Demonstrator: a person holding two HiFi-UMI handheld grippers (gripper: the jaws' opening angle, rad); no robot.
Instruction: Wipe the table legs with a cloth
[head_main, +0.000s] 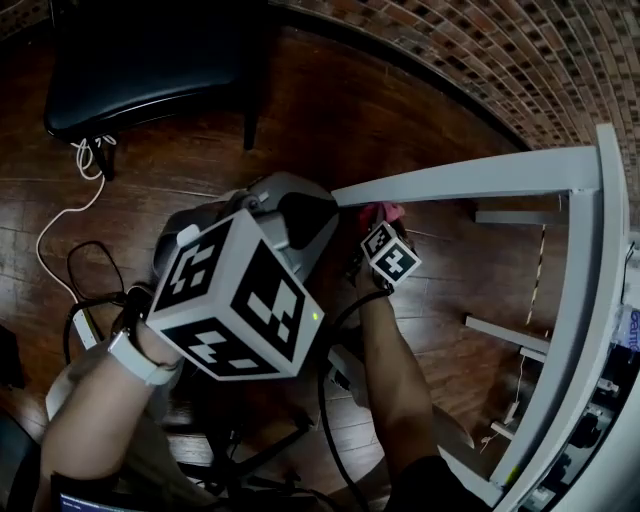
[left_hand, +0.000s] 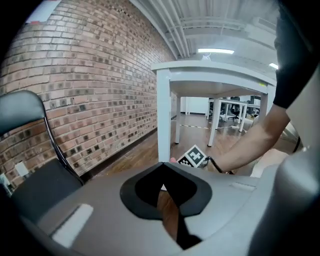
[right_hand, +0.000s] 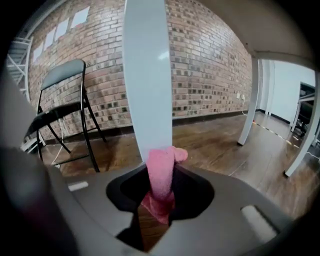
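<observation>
Cloth (right_hand: 161, 172) strip upright along table leg (right_hand: 148, 75), clamped in right gripper (right_hand: 159, 202) jaws; left gripper (left_hand: 167, 199) jaws closed, empty.

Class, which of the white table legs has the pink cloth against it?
The nearest leg, centre of the right gripper view: the pink cloth touches it; the farther legs are bare.

Pink cloth (right_hand: 161, 175), white table leg (right_hand: 148, 75)

Right gripper (right_hand: 159, 202): we see its jaws clamped on a bunched pink fabric cloth (right_hand: 161, 172).
Cloth: we see it pressed against an upright white square table leg (right_hand: 147, 75).
Background: a black folding metal chair (right_hand: 57, 107) stands on the brown wooden floor (right_hand: 220, 150) before a red brick wall (right_hand: 210, 65).
</observation>
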